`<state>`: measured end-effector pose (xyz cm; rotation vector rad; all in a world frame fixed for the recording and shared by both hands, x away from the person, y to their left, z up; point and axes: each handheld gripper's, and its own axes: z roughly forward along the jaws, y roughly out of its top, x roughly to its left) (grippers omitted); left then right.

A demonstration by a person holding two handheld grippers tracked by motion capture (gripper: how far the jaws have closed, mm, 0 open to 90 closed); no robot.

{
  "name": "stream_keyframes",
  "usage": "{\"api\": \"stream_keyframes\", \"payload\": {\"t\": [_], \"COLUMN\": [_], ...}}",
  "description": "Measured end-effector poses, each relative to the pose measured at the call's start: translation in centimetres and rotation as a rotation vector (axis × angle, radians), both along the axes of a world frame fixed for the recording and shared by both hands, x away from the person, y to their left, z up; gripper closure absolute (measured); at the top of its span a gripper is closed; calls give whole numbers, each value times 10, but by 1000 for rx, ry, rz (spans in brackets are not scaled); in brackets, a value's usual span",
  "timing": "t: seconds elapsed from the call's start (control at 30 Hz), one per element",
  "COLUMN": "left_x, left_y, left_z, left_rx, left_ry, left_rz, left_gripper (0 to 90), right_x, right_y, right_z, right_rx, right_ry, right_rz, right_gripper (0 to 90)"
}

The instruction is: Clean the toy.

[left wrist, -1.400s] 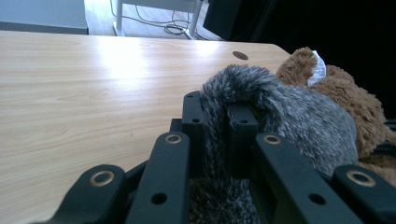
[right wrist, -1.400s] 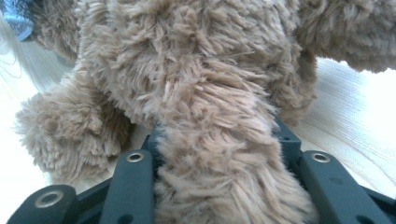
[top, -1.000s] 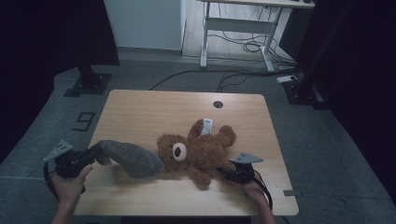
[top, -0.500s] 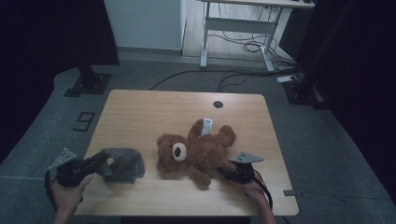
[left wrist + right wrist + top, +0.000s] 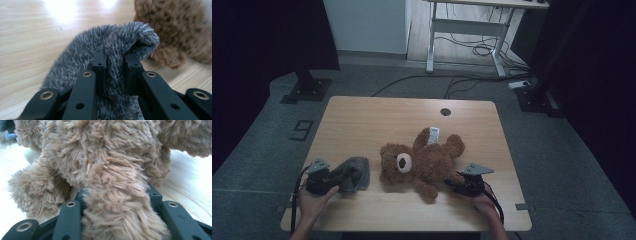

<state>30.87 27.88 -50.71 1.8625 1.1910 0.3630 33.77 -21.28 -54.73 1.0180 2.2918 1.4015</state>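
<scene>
Two grippers hold soft things on a wooden table.

High view: the teddy bear point(image 5: 422, 161) lies at the table's point(image 5: 377, 115) near middle; the grey furry cloth point(image 5: 353, 173) sits just left of it, held by the left gripper point(image 5: 329, 178), while the right gripper point(image 5: 462, 185) meets the bear's near-right leg.
Left gripper view: the jaws pinch a fold of grey cloth point(image 5: 112, 50), the bear point(image 5: 180, 30) beyond.
Right gripper view: the jaws clamp the bear's limb point(image 5: 117, 202).

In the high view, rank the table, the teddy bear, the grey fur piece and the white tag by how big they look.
1. Table
2. Teddy bear
3. Grey fur piece
4. White tag

All lie at table level, so nearness to the camera hardly skews the order.
</scene>
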Motion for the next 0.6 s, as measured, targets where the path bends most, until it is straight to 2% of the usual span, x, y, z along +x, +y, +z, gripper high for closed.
{"api": "stream_keyframes", "payload": {"t": [0.13, 0.27, 0.37, 0.43, 0.6], "left_x": [5, 7, 5, 3, -2], "left_y": [-13, -20, -22, -24, -22], "left_z": [-11, -22, -27, -30, -31], "left_rx": [48, 57, 86, 123, 141], "left_ry": [33, 54, 54, 43, 39], "left_rz": [-23, -24, -27, -29, -27], "left_gripper": [711, 690, 688, 697, 710], "right_x": [0, 0, 0, 0, 0], "right_y": [0, 0, 0, 0, 0], "right_z": [0, 0, 0, 0, 0], "right_rx": [-1, -3, -3, -3, -3], "right_ry": [1, 0, 0, 1, 1], "right_rz": [2, 3, 3, 2, 2], "right_gripper": [540, 539, 539, 538, 536]}}
